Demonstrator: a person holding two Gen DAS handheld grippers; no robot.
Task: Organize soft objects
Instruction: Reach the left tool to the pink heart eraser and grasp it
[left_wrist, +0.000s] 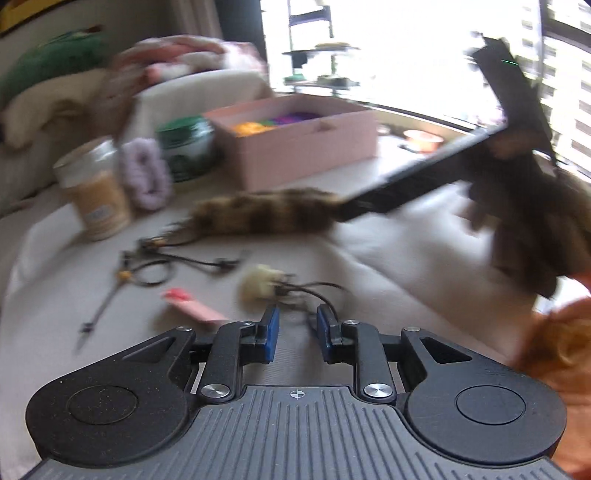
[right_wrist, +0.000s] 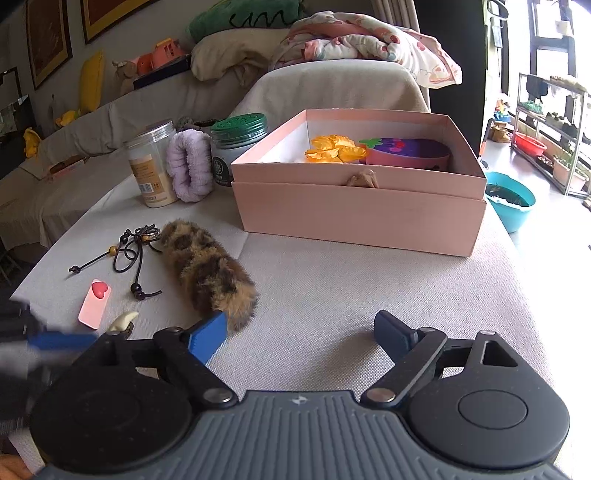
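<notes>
A brown spotted fur tail (right_wrist: 210, 273) lies on the grey cloth of the table (right_wrist: 332, 288), left of centre. My right gripper (right_wrist: 301, 325) stands open wide, its left pad right at the tail's near end and nothing between the pads. In the blurred left wrist view the tail (left_wrist: 266, 218) lies ahead. My left gripper (left_wrist: 297, 325) has a narrow gap between its blue pads. A small cream charm (left_wrist: 258, 284) lies just beyond them, and its thin dark cord trails between them without being pinched. A purple scrunchie (right_wrist: 188, 166) stands farther back.
An open pink box (right_wrist: 362, 206) at the back holds an orange item (right_wrist: 334, 147) and a purple-and-pink one (right_wrist: 406, 151). A clear jar (right_wrist: 151, 166) and a green-lidded jar (right_wrist: 236, 147) flank the scrunchie. Beaded cords (right_wrist: 129, 251) and a pink heart tag (right_wrist: 95, 302) lie at the left.
</notes>
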